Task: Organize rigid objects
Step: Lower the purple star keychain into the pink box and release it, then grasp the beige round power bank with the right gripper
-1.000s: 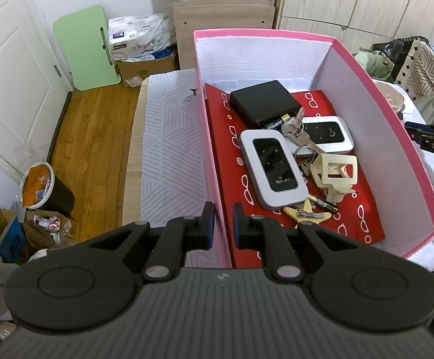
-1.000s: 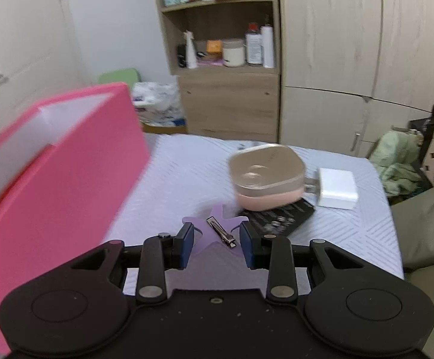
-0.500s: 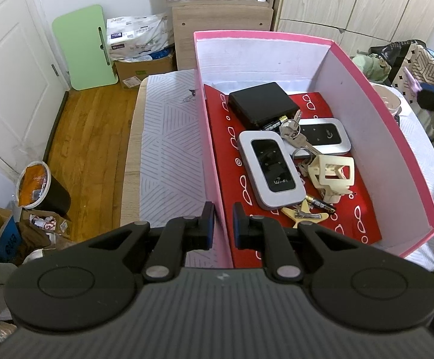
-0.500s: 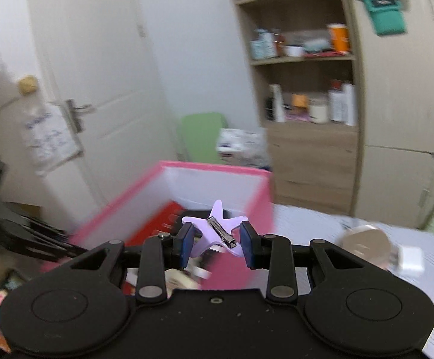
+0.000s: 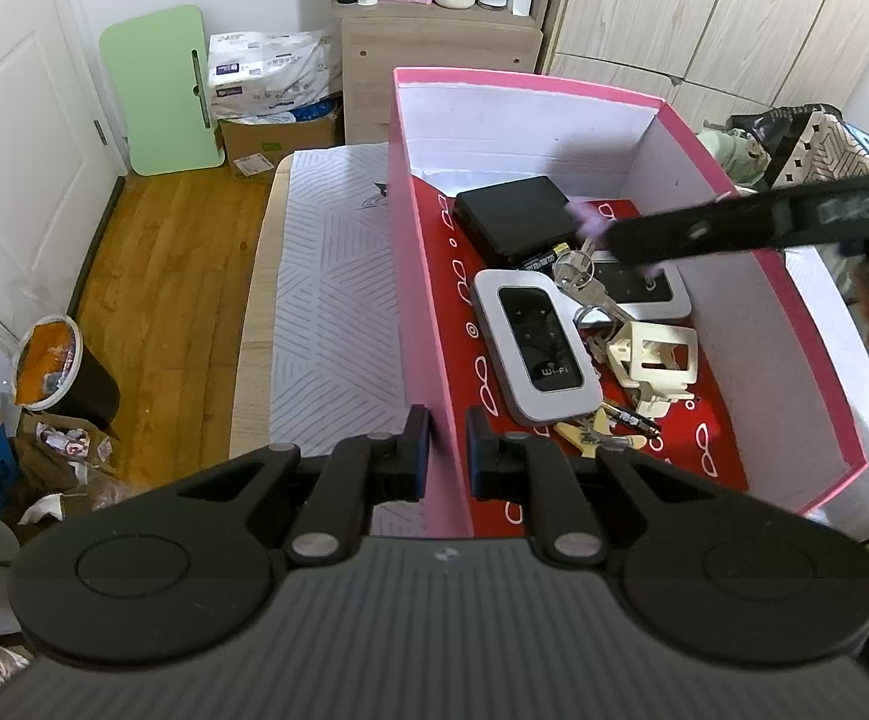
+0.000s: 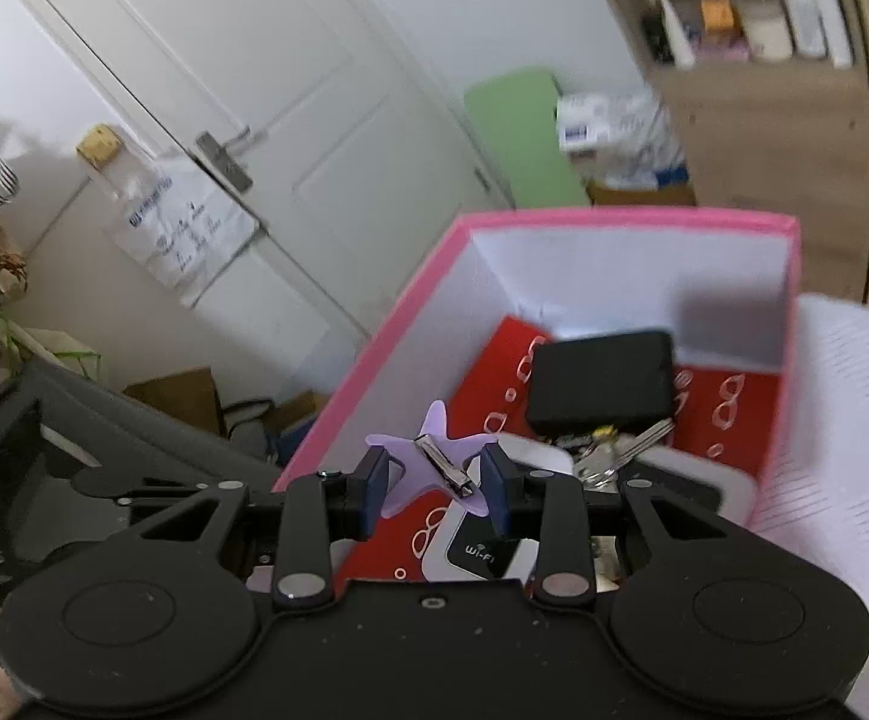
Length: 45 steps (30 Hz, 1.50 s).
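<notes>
Right wrist view: right gripper clamps the purple star hair clip directly above the pink box; left gripper grips the box's near wall.

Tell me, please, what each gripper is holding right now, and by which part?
The right gripper holds a purple star-shaped hair clip by two opposite arms; the left gripper pinches the pink box by its near wall.

Read "Wi-Fi" on black screen of white rounded-rectangle pocket router, lying in pink cardboard box. Seen again, partly cut off, from right wrist view. Other printing too blurred to read.
</notes>
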Motion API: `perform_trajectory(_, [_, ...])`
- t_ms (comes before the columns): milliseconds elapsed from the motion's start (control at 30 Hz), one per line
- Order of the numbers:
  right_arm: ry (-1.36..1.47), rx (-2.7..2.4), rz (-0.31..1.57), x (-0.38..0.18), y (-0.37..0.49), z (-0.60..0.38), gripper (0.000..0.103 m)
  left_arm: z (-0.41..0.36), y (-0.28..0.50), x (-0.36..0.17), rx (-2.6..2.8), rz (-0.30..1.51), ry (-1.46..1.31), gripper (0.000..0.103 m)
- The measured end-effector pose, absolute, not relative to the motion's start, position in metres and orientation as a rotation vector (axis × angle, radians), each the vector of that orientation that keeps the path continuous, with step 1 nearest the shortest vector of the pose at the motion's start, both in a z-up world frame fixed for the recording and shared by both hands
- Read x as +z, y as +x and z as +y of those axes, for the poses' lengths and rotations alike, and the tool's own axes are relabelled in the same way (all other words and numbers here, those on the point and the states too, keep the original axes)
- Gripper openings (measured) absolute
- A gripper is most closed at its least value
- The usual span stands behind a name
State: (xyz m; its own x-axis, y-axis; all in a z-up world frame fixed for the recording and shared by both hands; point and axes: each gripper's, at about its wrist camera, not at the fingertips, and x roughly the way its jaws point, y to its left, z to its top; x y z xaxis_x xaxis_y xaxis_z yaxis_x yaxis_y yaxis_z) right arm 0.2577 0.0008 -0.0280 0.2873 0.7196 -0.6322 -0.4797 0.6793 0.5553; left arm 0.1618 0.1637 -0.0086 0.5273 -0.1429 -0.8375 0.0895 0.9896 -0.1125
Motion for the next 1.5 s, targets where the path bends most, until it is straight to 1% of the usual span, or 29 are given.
perform_trajectory(267, [0.139, 0.759, 1.019, -0.047, 0.257, 0.022, 0.04, 0.162, 0.162, -0.008, -0.145, 1.002, -0.046, 0.012])
perform_trajectory(367, [0.073, 0.733, 0.997, -0.042, 0.254, 0.021, 0.048, 0.163, 0.162, -0.008, -0.15, 1.005, -0.048, 0.012])
perform_trajectory(533, [0.106, 0.729, 0.925, -0.018, 0.244, -0.012, 0.053, 0.163, 0.164, -0.007, -0.152, 1.008, -0.046, 0.012])
perform_trajectory(667, [0.129, 0.676, 0.863, 0.0, 0.227, -0.048, 0.055, 0.162, 0.163, -0.007, -0.153, 1.009, -0.044, 0.012])
perform_trajectory(833, [0.109, 0.56, 0.838, 0.011, 0.209, -0.096, 0.057, 0.159, 0.161, -0.007, -0.144, 1.002, -0.029, 0.012])
perform_trajectory(900, [0.111, 0.504, 0.832, 0.01, 0.202, -0.118, 0.058, 0.157, 0.16, -0.008, -0.141, 0.997, -0.021, 0.014])
perform_trajectory(1133, [0.129, 0.367, 0.827, -0.012, 0.185, -0.172, 0.063, 0.155, 0.161, -0.007, -0.13, 1.001, -0.012, 0.014])
perform_trajectory(1367, [0.081, 0.297, 0.833, -0.044, 0.192, -0.182, 0.064, 0.153, 0.163, -0.007, -0.123, 1.008, -0.008, 0.014])
perform_trajectory(1433, [0.032, 0.279, 0.816, -0.05, 0.194, -0.182, 0.067, 0.153, 0.163, -0.007, -0.122, 1.01, -0.008, 0.014])
perform_trajectory(1500, [-0.013, 0.265, 0.797, -0.053, 0.2, -0.178, 0.073, 0.152, 0.164, -0.007, -0.12, 1.015, -0.003, 0.014])
